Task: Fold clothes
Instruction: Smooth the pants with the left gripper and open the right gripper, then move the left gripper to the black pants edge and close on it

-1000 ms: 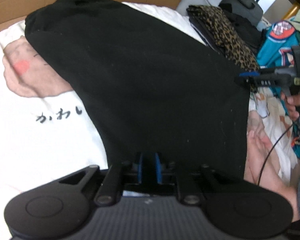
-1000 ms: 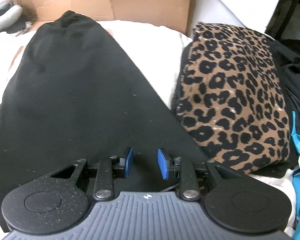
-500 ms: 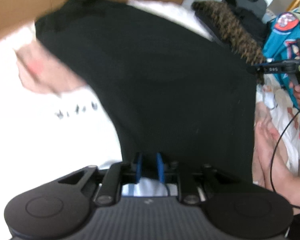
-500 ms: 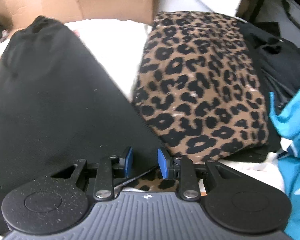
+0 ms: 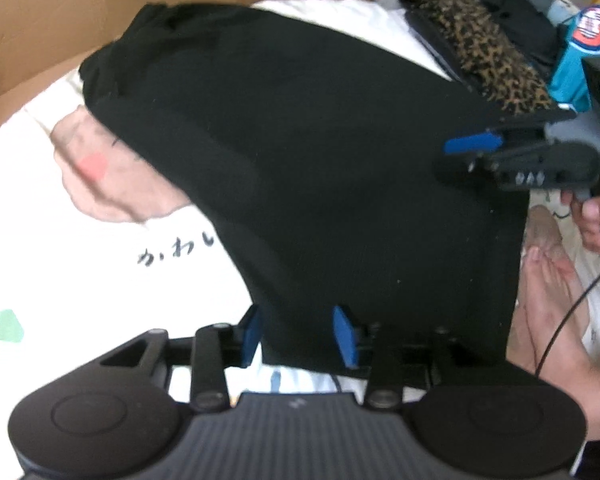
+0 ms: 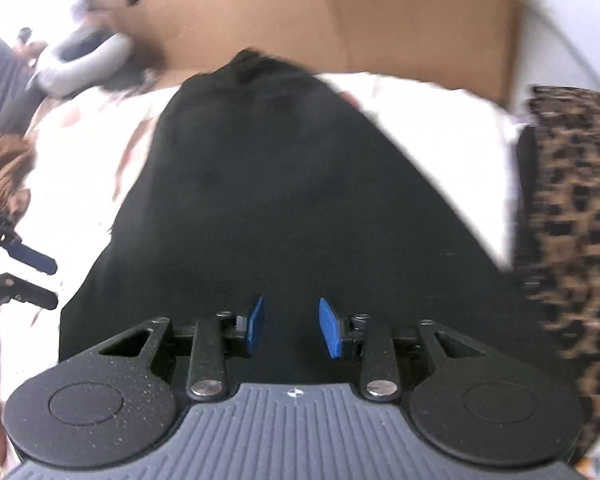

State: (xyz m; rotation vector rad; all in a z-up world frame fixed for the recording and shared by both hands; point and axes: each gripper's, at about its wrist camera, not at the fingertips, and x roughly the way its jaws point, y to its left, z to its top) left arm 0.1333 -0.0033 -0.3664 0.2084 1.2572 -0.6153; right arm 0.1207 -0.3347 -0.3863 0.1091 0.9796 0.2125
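Now my left claw [image 5: 298, 336] is opening over the near hem of the black garment [image 5: 320, 168], which lies flat on the white sheet [image 5: 80, 264]. My right claw [image 6: 288, 330], also opening, hovers empty. It looks soft and limp; I'd pinch its corners.

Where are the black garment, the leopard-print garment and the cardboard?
black garment [image 5: 340, 160]: left wrist view, middle of its flat cloth.
leopard-print garment [image 6: 572, 220]: right wrist view, its spotted top.
cardboard [image 6: 380, 20]: right wrist view, its flat face.
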